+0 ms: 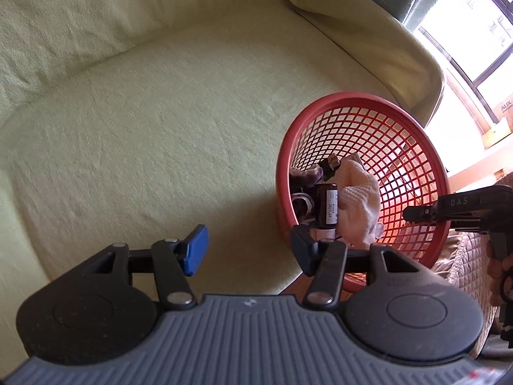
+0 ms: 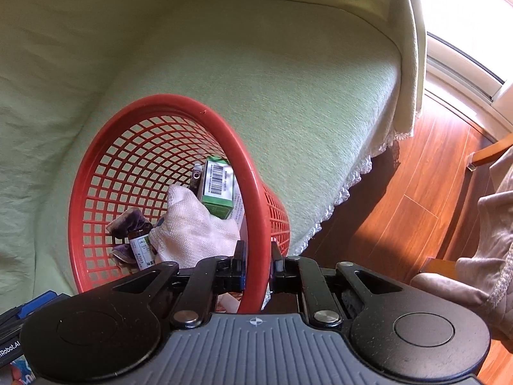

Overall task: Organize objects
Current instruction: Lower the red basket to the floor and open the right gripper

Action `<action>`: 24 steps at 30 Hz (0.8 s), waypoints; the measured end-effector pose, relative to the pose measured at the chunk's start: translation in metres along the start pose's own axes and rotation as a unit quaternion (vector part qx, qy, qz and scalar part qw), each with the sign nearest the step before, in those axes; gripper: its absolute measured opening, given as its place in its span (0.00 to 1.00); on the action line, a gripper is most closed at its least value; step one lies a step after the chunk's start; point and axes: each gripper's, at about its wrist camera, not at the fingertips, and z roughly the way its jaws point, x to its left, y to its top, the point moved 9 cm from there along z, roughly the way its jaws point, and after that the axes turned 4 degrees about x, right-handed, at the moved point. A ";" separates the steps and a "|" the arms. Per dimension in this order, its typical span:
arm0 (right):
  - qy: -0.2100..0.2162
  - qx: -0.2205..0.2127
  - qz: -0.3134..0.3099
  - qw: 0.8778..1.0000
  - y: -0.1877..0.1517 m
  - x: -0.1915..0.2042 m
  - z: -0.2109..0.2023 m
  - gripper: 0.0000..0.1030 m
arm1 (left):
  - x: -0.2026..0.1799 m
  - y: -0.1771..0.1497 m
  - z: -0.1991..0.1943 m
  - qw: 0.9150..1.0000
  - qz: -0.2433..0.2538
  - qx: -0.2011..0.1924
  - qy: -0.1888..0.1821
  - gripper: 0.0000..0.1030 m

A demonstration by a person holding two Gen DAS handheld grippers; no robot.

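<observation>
Left wrist view: sofa seat [image 1: 154, 122] wide and bare to the left; red basket [image 1: 362, 173] at its right edge; my left gripper [image 1: 247, 250] spread, holding nothing.
Right wrist view: my right gripper [image 2: 258, 268] pinches the basket's near rim; wood floor [image 2: 400, 211] lies right.

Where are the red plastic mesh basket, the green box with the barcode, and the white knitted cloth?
Red plastic mesh basket [image 2: 248, 173]: right wrist view, on its rim.
Green box with the barcode [image 2: 218, 189]: right wrist view, on its white label.
White knitted cloth [image 2: 192, 231]: right wrist view, on its middle.
</observation>
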 end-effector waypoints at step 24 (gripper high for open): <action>-0.022 0.018 0.035 0.999 -0.197 -0.034 -0.004 0.09 | 0.040 -0.175 -0.039 1.000 0.015 0.005 -0.010 0.50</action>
